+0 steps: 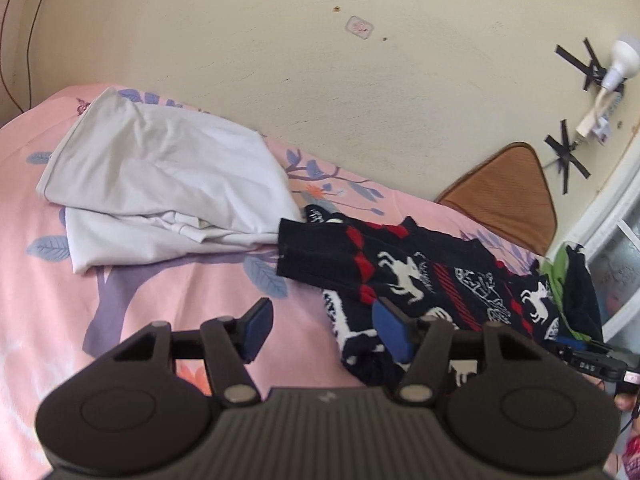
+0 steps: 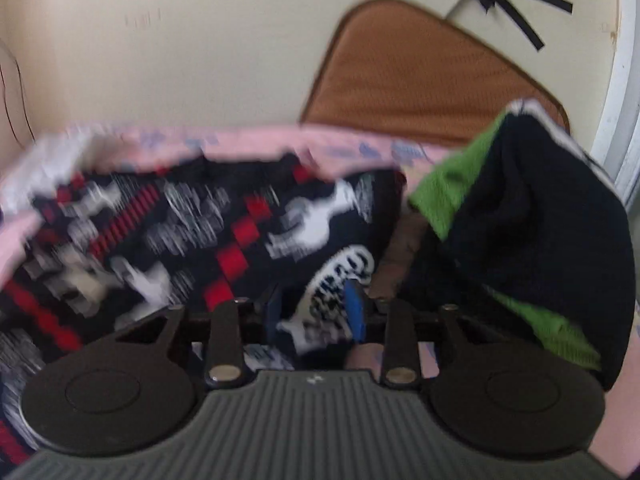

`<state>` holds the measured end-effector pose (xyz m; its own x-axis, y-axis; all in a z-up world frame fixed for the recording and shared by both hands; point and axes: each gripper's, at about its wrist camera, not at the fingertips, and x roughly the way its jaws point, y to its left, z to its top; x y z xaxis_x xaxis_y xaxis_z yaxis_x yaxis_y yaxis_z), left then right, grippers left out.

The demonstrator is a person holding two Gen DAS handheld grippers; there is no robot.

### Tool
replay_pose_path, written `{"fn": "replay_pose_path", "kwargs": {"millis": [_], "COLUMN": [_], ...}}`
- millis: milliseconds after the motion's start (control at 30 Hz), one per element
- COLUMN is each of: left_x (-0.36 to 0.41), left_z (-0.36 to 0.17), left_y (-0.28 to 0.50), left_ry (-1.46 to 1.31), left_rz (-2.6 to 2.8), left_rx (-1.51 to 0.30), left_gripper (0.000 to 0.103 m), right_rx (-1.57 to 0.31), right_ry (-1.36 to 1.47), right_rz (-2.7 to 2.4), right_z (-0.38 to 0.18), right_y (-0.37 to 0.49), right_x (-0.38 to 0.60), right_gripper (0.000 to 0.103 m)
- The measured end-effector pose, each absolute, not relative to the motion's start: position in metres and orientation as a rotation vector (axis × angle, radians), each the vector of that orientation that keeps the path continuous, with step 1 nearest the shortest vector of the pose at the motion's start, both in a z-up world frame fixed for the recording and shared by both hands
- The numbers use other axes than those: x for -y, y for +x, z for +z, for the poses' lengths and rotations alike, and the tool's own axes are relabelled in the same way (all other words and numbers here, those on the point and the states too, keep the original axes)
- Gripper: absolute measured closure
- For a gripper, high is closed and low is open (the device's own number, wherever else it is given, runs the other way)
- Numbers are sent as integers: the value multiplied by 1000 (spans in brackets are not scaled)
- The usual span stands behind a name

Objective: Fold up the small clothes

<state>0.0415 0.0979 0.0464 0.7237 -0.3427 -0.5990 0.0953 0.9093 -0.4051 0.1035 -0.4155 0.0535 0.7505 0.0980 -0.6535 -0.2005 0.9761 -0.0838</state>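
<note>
A dark patterned sweater point(image 1: 420, 276) with red bands and white animal figures lies on the pink bed sheet point(image 1: 160, 292). My left gripper point(image 1: 324, 328) is open and empty, just above the sheet at the sweater's near left edge. In the blurred right wrist view my right gripper point(image 2: 316, 312) has its blue pads point(image 2: 354, 312) closed on a fold of the sweater point(image 2: 224, 236). A folded white garment point(image 1: 168, 184) lies at the back left of the bed. A black and green garment point(image 2: 516, 236) is bunched at the right, also seen in the left wrist view point(image 1: 576, 280).
A cream wall point(image 1: 360, 80) runs behind the bed. A brown cushion point(image 1: 504, 192) leans against it at the right. A white window frame point(image 1: 608, 232) is at the far right. A bulb point(image 1: 620, 60) is taped to the wall.
</note>
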Motion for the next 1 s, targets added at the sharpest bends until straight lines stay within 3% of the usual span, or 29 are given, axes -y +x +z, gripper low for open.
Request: {"fn": "replay_pose_path", "kwargs": {"millis": [33, 100, 233, 367, 400, 433, 467, 600, 800, 1000], "left_x": [-100, -105, -113, -114, -114, -115, -116, -120, -118, -61], "left_z": [45, 42, 36, 20, 15, 11, 6, 7, 24, 73], "left_y": [44, 51, 70, 98, 105, 109, 113, 94, 59, 66], "left_ry": [-366, -383, -496, -662, -702, -732, -772, -828, -724, -499], "left_rz": [-236, -221, -237, -257, -254, -247, -248, -242, -196, -287], "left_rx": [-734, -749, -766, -810, -817, -820, -824, -759, -682, -606], "left_gripper": [48, 48, 45, 49, 60, 87, 95, 95, 95, 95], "right_rx": [-725, -732, -567, -524, -526, -535, -542, -574, -697, -651], "right_ry": [-89, -33, 6, -13, -22, -26, -26, 31, 90, 118], "right_rz": [147, 146, 201, 252, 267, 283, 295, 360, 426, 418], "right_z": [54, 68, 101, 102, 100, 96, 93, 82, 50, 54], "right_y": [108, 107, 77, 58, 57, 59, 62, 87, 124, 115], "right_x": [425, 432, 423, 400, 393, 387, 382, 362, 338, 341], "right_gripper": [45, 52, 51, 51, 51, 52, 56, 73, 74, 75]}}
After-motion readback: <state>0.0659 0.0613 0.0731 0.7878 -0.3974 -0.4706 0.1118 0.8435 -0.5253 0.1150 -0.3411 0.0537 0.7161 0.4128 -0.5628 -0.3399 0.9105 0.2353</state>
